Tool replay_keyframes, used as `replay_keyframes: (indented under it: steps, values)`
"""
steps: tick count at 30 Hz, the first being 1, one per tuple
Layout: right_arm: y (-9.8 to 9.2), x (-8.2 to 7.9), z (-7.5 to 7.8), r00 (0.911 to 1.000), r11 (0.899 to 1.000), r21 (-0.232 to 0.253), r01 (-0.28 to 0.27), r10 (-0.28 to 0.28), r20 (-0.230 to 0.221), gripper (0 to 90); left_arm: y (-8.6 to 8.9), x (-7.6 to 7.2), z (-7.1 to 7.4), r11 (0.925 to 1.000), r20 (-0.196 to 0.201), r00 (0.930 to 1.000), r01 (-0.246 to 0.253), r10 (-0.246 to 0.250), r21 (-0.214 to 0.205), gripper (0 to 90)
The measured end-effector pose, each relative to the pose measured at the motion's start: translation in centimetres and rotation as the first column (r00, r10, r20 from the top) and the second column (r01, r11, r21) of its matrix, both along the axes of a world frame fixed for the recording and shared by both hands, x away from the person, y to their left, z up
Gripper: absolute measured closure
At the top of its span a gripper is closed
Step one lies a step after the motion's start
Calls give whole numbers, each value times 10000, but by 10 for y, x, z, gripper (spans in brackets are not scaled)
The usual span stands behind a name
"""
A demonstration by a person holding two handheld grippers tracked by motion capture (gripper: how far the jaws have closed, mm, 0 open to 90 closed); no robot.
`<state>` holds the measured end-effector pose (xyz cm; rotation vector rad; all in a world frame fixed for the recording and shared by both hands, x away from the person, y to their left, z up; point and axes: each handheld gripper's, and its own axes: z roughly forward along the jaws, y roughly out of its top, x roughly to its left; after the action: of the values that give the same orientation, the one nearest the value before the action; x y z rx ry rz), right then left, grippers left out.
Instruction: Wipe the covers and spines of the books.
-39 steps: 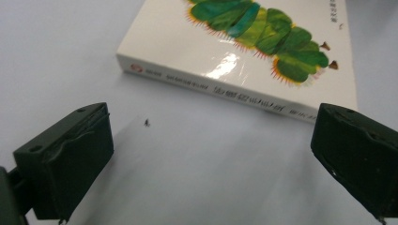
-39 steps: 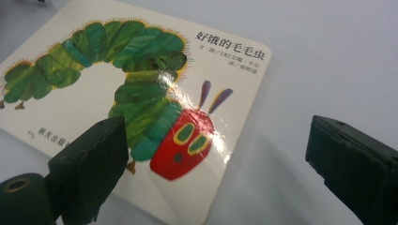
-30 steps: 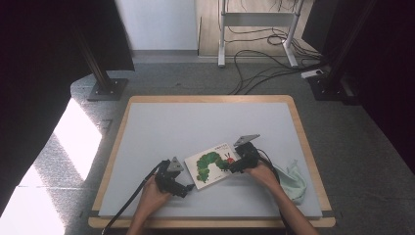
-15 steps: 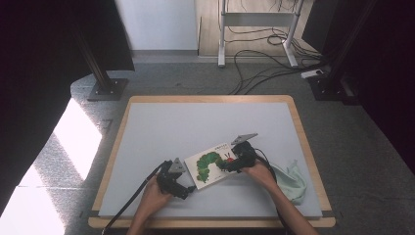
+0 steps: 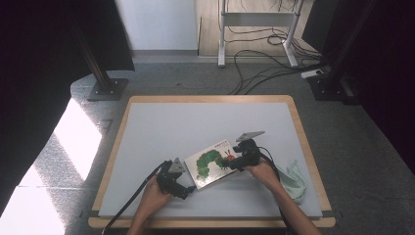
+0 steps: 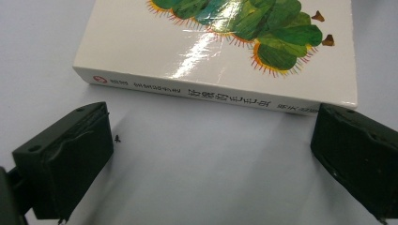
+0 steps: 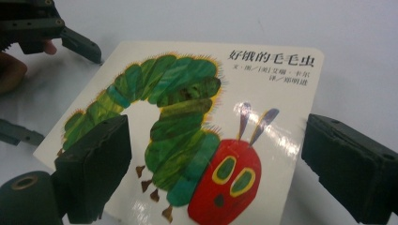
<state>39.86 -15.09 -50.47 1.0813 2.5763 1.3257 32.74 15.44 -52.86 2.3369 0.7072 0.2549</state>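
A white board book (image 5: 213, 161) with a green caterpillar on its cover lies flat at the front middle of the table. My left gripper (image 5: 190, 188) sits low on the table just off the book's near left edge. In the left gripper view the book's spine (image 6: 211, 96) faces its open jaws, and the left gripper (image 6: 211, 159) holds nothing. My right gripper (image 5: 231, 163) hovers at the book's right end. In the right gripper view the right gripper (image 7: 220, 164) is open, a jaw on each side of the red caterpillar head on the book (image 7: 187, 112).
A crumpled pale green cloth (image 5: 296, 178) lies near the table's right front corner. The grey mat has a wooden rim (image 5: 210, 99). Beyond the table, cables (image 5: 264, 73) and stand feet rest on the floor. The left gripper (image 7: 56, 33) appears at the top left of the right gripper view.
The right gripper has edged slightly left over the book's right end. The left gripper and the book have hardly moved.
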Motion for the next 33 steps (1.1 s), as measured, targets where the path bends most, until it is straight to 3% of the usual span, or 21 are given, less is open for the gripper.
replay_keyframes:
  steps: [21,22,24,27,33]
  values:
    - [-12,-17,3,9983,9936,1053,418,-371,-458,110,0,0,0,10000,-1,10000,-2,2,1,0]
    - [-13,-17,3,9977,9918,1260,212,-128,-670,151,0,0,0,10000,-2,10000,-10,10,0,0]
    - [-11,-18,2,9896,9785,2028,-380,651,-1283,153,0,0,0,10000,1,10000,-4,4,0,0]
    - [-1,-21,5,9973,9948,920,-436,488,-545,151,0,0,0,10000,0,10000,-7,7,0,0]
    - [6,-9,7,9974,9980,267,-565,577,-425,156,0,0,0,10000,-6,10000,-17,17,-3,0]
